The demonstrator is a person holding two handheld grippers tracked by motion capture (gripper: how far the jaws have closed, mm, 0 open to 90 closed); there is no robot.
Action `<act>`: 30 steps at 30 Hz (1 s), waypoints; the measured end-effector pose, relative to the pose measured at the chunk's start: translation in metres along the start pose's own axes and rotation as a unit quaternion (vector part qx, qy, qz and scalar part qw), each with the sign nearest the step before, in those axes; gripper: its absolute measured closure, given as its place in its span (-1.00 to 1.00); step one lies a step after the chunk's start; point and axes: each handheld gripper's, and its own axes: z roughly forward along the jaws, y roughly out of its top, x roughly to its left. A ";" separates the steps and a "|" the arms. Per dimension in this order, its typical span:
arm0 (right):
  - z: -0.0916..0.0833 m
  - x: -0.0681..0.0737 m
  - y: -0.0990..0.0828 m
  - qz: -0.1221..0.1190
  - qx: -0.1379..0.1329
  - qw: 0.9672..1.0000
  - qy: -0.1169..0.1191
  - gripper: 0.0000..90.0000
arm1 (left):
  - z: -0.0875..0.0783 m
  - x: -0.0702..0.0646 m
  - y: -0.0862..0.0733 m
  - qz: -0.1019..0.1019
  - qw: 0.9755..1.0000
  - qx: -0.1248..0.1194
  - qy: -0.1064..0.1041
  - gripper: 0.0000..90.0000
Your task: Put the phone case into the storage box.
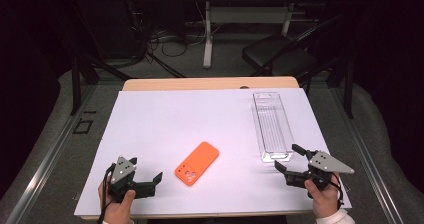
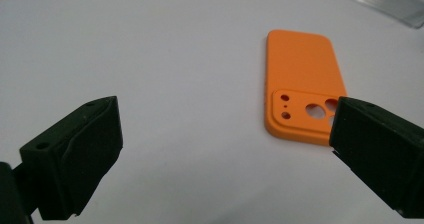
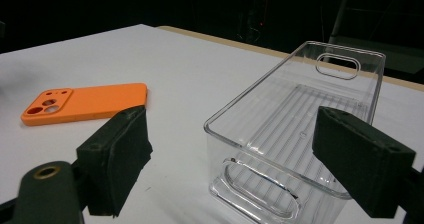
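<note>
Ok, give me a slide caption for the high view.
Two open grippers, left and right, rest near the table's front edge, an orange phone case between them and a clear bin ahead of the right one.

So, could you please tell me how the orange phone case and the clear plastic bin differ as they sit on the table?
The phone case is opaque orange; the bin is see-through. The phone case lies flat and thin, camera cutouts up, while the bin stands taller with walls, an open top and handle slots at its ends. The phone case lies at a slant; the bin runs nearly straight away from the person. Both rest untouched on the white sheet, and the bin is empty.
</note>
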 end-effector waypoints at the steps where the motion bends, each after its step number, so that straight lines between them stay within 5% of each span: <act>1: 0.000 0.000 0.000 0.000 0.000 1.000 0.000 -0.68 | 0.000 0.000 0.000 -0.003 1.000 0.007 0.006 -0.98; 5: 0.001 0.001 0.000 -0.003 0.003 1.000 0.005 -0.68 | 0.001 0.000 0.000 -0.026 0.999 0.042 0.023 -0.98; 11: 0.001 0.003 0.001 -0.003 0.001 1.000 0.006 -0.68 | 0.004 0.009 0.001 -0.090 0.993 0.076 0.024 -0.98; 16: 0.003 0.001 0.000 0.005 0.001 1.000 0.007 -0.68 | 0.008 0.017 0.005 -0.156 0.983 0.092 -0.006 -0.98; 20: 0.004 0.001 0.000 0.005 0.003 1.000 0.008 -0.68 | 0.014 0.017 0.010 -0.172 0.979 0.105 -0.014 -0.98; 26: 0.005 0.000 0.000 0.006 0.009 1.000 0.006 -0.68 | 0.021 0.022 0.019 -0.204 0.970 0.129 -0.033 -0.98; 30: 0.004 0.000 0.000 0.006 0.010 1.000 0.005 -0.68 | 0.021 0.022 0.019 -0.204 0.970 0.129 -0.033 -0.98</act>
